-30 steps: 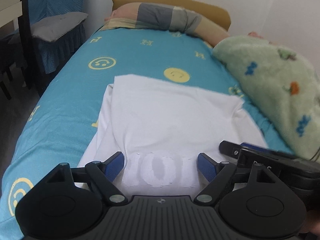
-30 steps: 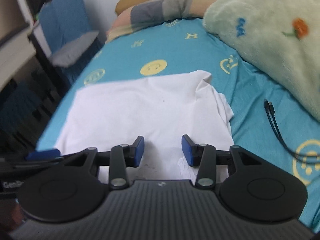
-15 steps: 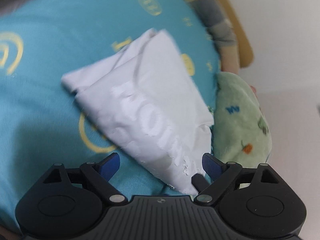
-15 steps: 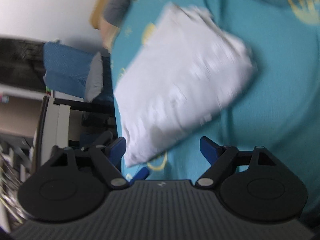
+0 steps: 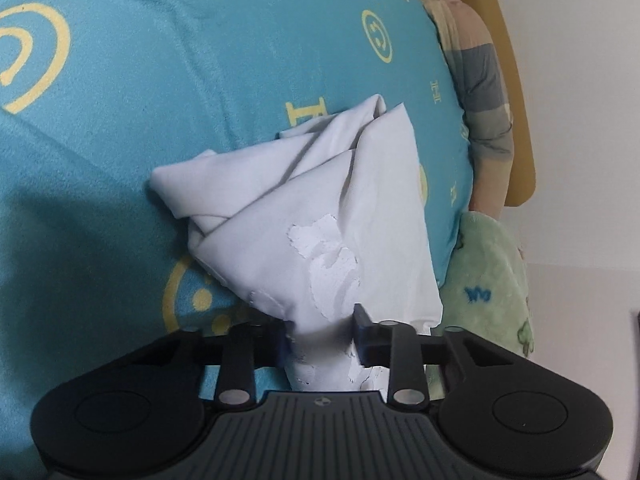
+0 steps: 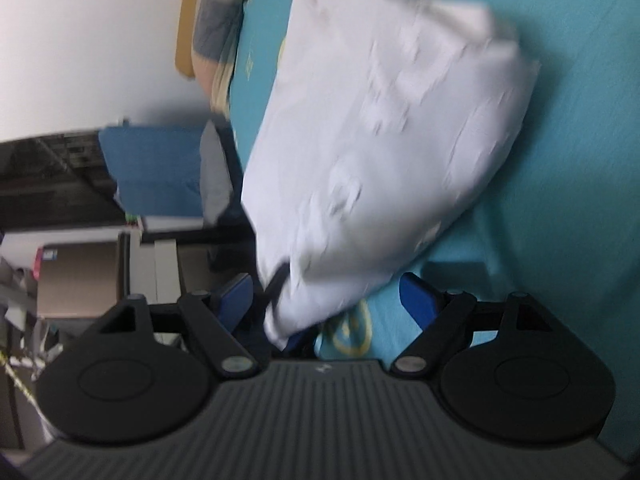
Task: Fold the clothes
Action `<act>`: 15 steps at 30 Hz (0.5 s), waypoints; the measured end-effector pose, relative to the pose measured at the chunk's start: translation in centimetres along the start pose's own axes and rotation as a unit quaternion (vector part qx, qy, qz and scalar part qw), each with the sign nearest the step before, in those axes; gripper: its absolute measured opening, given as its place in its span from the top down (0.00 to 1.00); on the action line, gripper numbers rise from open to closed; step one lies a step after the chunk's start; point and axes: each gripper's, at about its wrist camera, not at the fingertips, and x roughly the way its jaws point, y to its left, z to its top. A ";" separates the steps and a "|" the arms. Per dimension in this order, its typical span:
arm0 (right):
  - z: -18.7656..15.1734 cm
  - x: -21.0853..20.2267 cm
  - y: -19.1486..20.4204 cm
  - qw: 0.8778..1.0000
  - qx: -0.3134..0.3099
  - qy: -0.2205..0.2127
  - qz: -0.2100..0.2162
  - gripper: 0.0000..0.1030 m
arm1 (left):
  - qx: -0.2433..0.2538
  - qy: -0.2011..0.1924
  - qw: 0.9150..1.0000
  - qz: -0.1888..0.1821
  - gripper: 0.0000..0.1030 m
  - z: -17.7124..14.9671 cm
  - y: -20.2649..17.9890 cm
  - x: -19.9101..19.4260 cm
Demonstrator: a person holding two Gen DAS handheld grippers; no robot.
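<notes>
A white shirt [image 5: 320, 200] with a pale raised print lies bunched and partly folded on the turquoise smiley-face bedsheet [image 5: 160, 80]. My left gripper [image 5: 322, 334] is shut on the shirt's near edge, and the cloth rises from the bed into its fingers. In the blurred right wrist view the same shirt [image 6: 380, 120] hangs lifted over the bedsheet [image 6: 560, 200]. My right gripper [image 6: 326, 300] stands open just below the shirt's lower corner, its blue pads wide apart and holding nothing. A dark finger of the other gripper shows at that corner.
A green fleece blanket [image 5: 492, 280] lies along the bed's right side. A striped pillow [image 5: 480, 80] rests against the tan headboard [image 5: 516, 100]. Beside the bed stand a blue-covered chair [image 6: 156, 168] and a cardboard box [image 6: 80, 276] with shelving.
The shirt lay flat a second ago. My left gripper has closed on its near edge and raised it, bunching the cloth. Both cameras have tilted sideways; the right gripper has opened wider.
</notes>
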 end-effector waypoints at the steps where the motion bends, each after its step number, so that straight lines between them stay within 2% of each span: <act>1: 0.9 -0.4 -0.4 1.000 0.002 -0.017 -0.010 0.20 | -0.001 -0.001 1.000 -0.002 0.75 0.0 -0.1 -0.1; 2: 1.2 -0.8 -0.5 0.999 0.006 -0.036 -0.017 0.20 | 0.000 -0.002 1.000 -0.005 0.76 -0.1 -0.2 -0.1; 5: 2.3 -1.8 -1.1 0.995 0.021 -0.088 -0.035 0.35 | 0.007 -0.010 1.000 -0.011 0.78 -0.3 -0.9 -0.4; 7: 3.0 -2.2 -1.4 0.993 0.032 -0.106 -0.041 0.55 | 0.006 -0.010 1.000 -0.021 0.79 -0.3 -1.2 -0.5; 10: 2.9 -2.0 -0.7 0.992 0.011 -0.115 -0.046 0.71 | 0.024 -0.011 0.999 -0.019 0.80 -0.5 -1.7 -0.8; 15: 2.1 -2.6 1.1 0.988 -0.046 -0.144 -0.037 0.78 | 0.051 -0.012 0.998 -0.031 0.80 -0.9 -2.9 -2.2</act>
